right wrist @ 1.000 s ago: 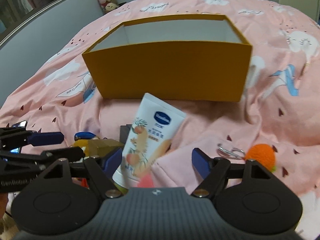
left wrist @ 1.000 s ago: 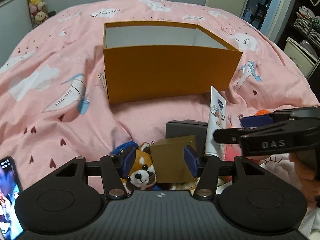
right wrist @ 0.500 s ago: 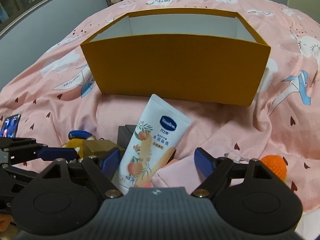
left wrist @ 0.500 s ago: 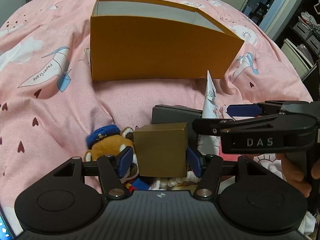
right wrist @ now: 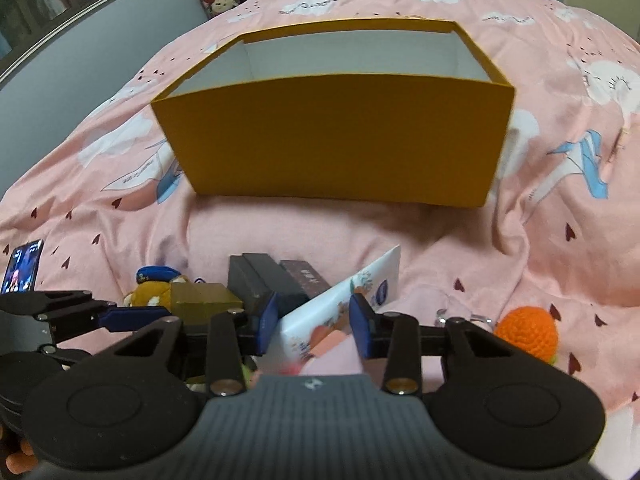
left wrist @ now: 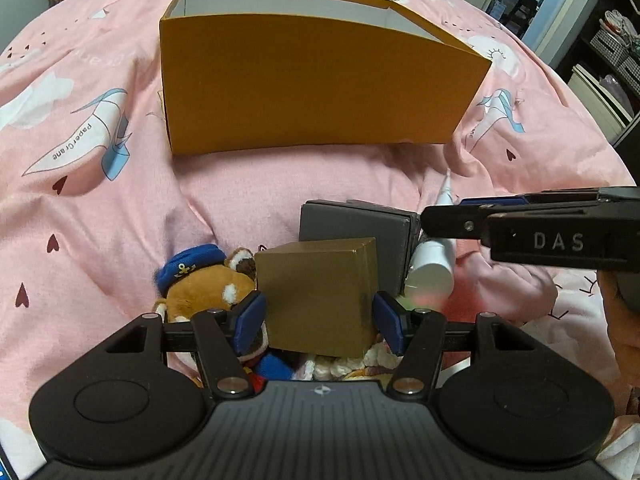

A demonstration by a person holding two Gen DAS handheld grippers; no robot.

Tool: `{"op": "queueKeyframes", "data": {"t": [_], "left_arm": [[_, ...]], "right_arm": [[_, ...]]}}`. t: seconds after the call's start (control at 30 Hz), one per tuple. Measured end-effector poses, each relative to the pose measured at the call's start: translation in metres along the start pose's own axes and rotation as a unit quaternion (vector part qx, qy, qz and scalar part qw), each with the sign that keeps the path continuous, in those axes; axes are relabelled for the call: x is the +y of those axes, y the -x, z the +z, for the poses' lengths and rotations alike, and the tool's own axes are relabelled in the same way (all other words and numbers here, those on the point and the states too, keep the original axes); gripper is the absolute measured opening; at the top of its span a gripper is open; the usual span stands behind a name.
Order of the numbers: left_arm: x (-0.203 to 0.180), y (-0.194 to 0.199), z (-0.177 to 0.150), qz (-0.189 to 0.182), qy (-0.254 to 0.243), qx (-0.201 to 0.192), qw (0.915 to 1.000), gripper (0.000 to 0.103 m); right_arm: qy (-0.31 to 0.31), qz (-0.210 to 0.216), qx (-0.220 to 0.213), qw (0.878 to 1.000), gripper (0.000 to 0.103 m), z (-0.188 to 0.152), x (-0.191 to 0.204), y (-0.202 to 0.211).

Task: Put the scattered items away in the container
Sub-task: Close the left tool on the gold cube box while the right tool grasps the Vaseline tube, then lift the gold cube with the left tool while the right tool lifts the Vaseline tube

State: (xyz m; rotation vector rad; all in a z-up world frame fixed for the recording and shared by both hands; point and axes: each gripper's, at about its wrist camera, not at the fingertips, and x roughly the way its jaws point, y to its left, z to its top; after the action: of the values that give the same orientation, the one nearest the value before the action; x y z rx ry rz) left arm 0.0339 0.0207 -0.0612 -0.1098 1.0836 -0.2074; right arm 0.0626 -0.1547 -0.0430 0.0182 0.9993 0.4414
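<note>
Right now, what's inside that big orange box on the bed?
The orange box is open on top. Only its grey inner walls show, with no items visible against them. Its front wall hides the floor in both views, so anything lying low inside cannot be seen.

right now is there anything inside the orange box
No, the orange box shows only bare grey inner walls; the gold box and lotion tube lie on the bedspread.
</note>
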Motion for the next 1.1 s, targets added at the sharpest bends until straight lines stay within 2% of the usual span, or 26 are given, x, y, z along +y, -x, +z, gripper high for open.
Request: {"op": "queueKeyframes", "data": {"t": [0.2,0.3,0.37,0.43,0.5,0.7,0.77,0.97,1.1], "left_arm": [[0.001,-0.001,-0.001,-0.002,0.007,0.001,1.0000,0.070],[0.000,0.001,-0.001,-0.002,0.008,-0.001,1.0000,0.067],[0.000,0.001,-0.001,-0.002,0.008,-0.001,1.0000,0.067],[0.001,0.001,0.000,-0.002,0.009,-0.001,1.0000,0.067],[0.001,0.001,0.001,-0.003,0.012,0.001,0.9999,0.067],[0.001,-0.001,0.003,-0.002,0.016,0.002,0.9999,0.068],[0.001,0.000,0.002,-0.002,0.016,-0.001,0.9999,0.068],[0.001,0.009,0.002,-0.011,0.010,-0.019,0.9997,0.052],[0.002,0.010,0.002,-0.012,0.007,-0.018,0.9997,0.053]], "right_arm": [[-0.031,0.006,0.015,0.999,0.042,0.005,-0.010,-0.008],[-0.045,0.008,0.012,0.999,0.035,0.005,-0.014,-0.006],[-0.052,0.010,0.013,0.999,0.033,0.007,-0.018,-0.004],[-0.062,0.009,0.019,0.998,0.034,0.010,-0.023,-0.005],[-0.073,0.007,0.028,0.997,0.038,0.015,-0.028,-0.009],[-0.111,0.016,0.070,0.991,0.039,0.024,-0.043,-0.038],[-0.112,0.017,0.066,0.991,0.038,0.023,-0.041,-0.038],[-0.072,0.022,0.023,0.997,0.024,0.021,-0.026,-0.010],[-0.039,0.042,-0.005,0.998,0.015,0.022,-0.015,0.013]]}}
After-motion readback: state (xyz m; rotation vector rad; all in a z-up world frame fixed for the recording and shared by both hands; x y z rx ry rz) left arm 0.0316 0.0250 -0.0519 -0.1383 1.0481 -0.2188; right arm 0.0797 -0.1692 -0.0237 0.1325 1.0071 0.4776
